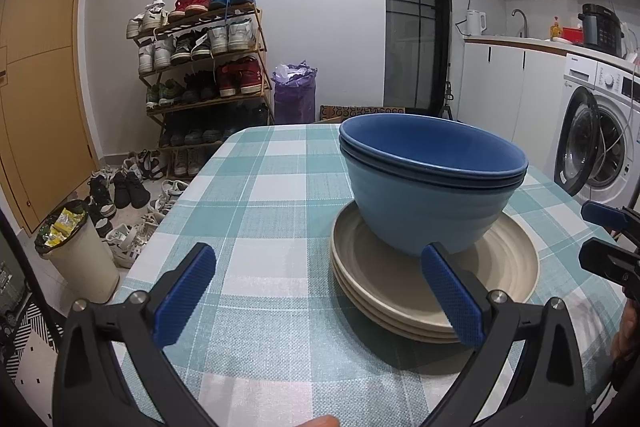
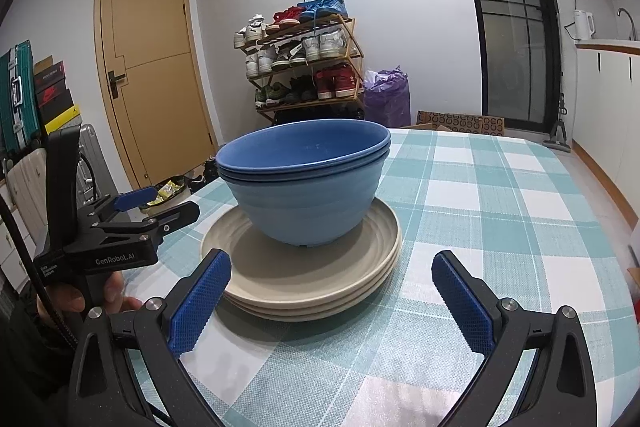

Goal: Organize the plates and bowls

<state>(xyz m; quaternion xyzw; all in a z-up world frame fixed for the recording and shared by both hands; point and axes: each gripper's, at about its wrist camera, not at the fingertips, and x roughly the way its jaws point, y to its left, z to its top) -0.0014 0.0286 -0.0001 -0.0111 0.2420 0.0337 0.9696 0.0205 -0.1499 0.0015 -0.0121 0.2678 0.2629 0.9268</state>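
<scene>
Item: stack of nested blue bowls (image 1: pixel 432 183) — matte, deep and round, at least two by the doubled rim, the darker blue one seated inside a paler blue one. Position: centre right of the left wrist frame, centre of the right wrist frame. The bowls stand upright on the plates below.

Item: pile of beige ridged round plates (image 1: pixel 404 295) — three rims visible, stacked flush. Position: lower centre right in the left wrist view, lower centre in the right wrist view. The pile rests on the teal-and-white checked tablecloth (image 1: pixel 260 211) covering the table.

Item: left gripper (image 1: pixel 320 301), black frame with blue textured pads. Jaws spread wide, nothing between them. Its right pad overlaps the near edge of the plate pile in the frame; contact cannot be told. In the right wrist view it appears at centre left, held by a hand (image 2: pixel 94 297).

Item: right gripper (image 2: pixel 330 301), same make. Jaws spread wide and empty, low over the cloth, with the plate pile just ahead between the pads, nearer the left one. Its tips also show at the right edge of the left wrist frame.

Background: wooden shoe rack (image 1: pixel 204 67) upper left of centre; white washing machine (image 1: pixel 600 131) at right; beige bin (image 1: pixel 80 255) lower left.
</scene>
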